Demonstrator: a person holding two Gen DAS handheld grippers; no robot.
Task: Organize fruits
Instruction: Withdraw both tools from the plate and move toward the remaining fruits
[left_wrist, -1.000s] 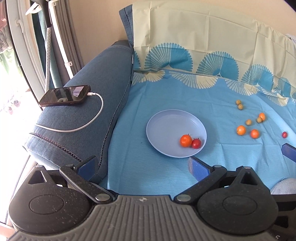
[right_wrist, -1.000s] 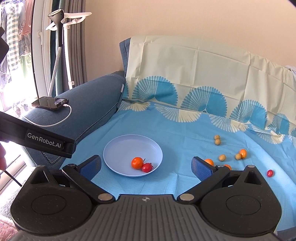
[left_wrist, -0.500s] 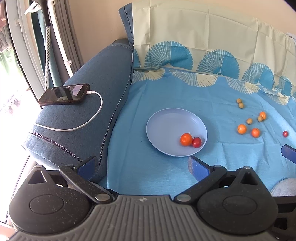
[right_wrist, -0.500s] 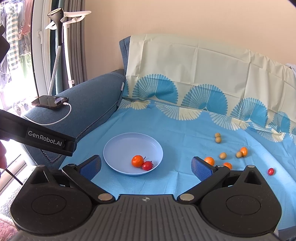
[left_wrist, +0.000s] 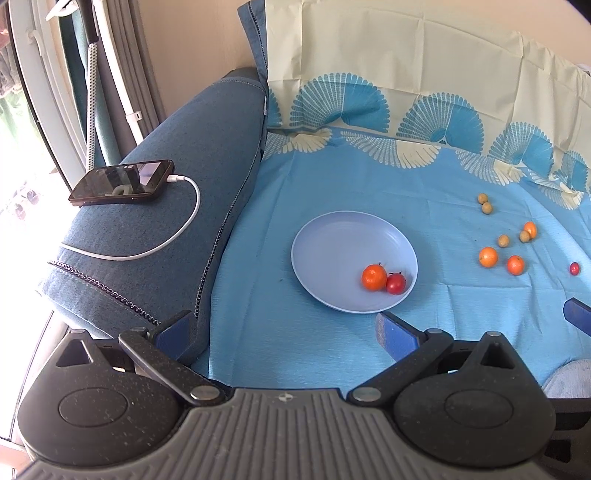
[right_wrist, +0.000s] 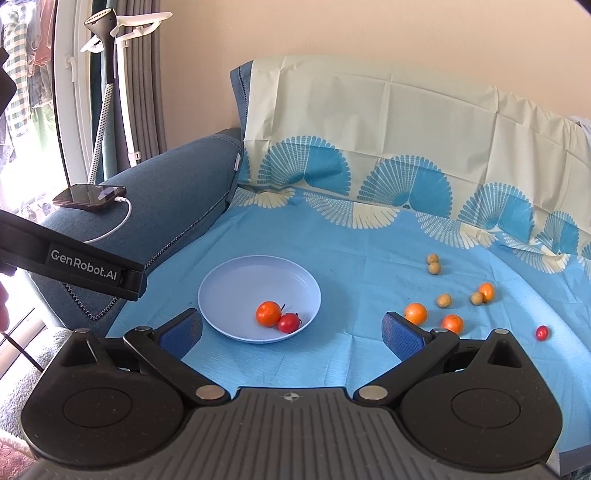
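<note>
A pale blue plate (left_wrist: 332, 236) (right_wrist: 236, 280) lies on the blue cloth. In it are an orange (left_wrist: 373, 277) (right_wrist: 268, 313) and a red cherry tomato (left_wrist: 395, 283) (right_wrist: 288, 322), touching. To its right lie loose oranges (left_wrist: 488, 257) (right_wrist: 416, 313), small tan fruits (left_wrist: 503, 241) (right_wrist: 443, 300) and a red tomato (left_wrist: 574, 268) (right_wrist: 542, 332). My left gripper (left_wrist: 284, 332) is open and empty, near the plate's front rim. My right gripper (right_wrist: 291, 332) is open and empty, just in front of the plate.
A blue sofa armrest (left_wrist: 177, 206) on the left carries a phone (left_wrist: 122, 181) on a white cable (left_wrist: 147, 251). The cloth-covered backrest (right_wrist: 388, 122) rises behind. The left gripper's body (right_wrist: 74, 258) crosses the right wrist view. A garment steamer stand (right_wrist: 110, 48) is by the window.
The right gripper has moved slightly forward toward the fruits; the left gripper has barely shifted. Both stay open and empty.
</note>
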